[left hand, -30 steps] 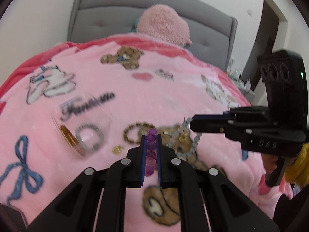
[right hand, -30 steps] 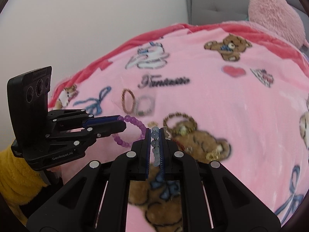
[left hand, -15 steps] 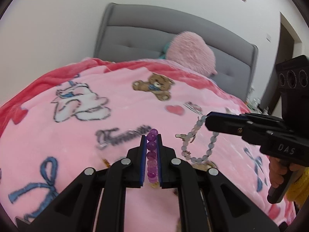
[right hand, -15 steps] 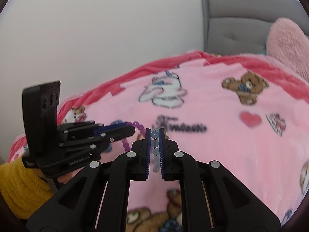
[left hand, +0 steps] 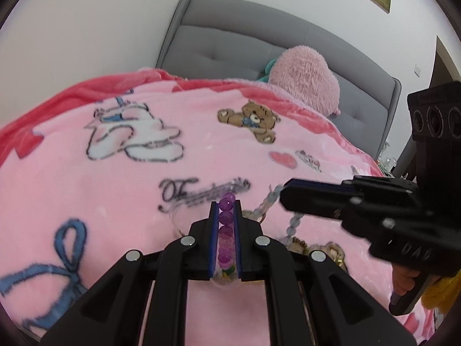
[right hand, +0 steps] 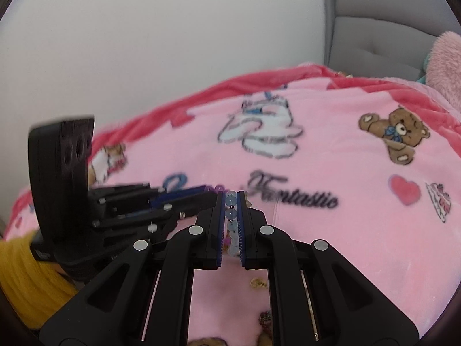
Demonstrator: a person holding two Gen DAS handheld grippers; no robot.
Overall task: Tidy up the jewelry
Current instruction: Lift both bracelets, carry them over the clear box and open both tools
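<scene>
My left gripper [left hand: 226, 206] is shut on a purple bead bracelet [left hand: 225, 232] and holds it above the pink blanket [left hand: 115, 190]. My right gripper [right hand: 231, 197] is shut on a pale blue bead bracelet [right hand: 232, 222], also above the blanket. In the left wrist view the right gripper [left hand: 283, 194] reaches in from the right, with the pale blue bracelet [left hand: 292, 225] hanging from its tip. In the right wrist view the left gripper [right hand: 211, 191] comes in from the left, close beside my right fingertips. Small gold jewelry [right hand: 257, 282] lies on the blanket below.
The bed has a grey padded headboard [left hand: 245, 46] and a fluffy pink cushion [left hand: 305, 77] at the far end. A white wall runs along the left side. More gold pieces [left hand: 322, 249] lie on the blanket under the right gripper.
Both grippers have lifted and tilted up with their bracelets. The rings and chains on the blanket have dropped out of sight below. The two grippers have come closer together.
</scene>
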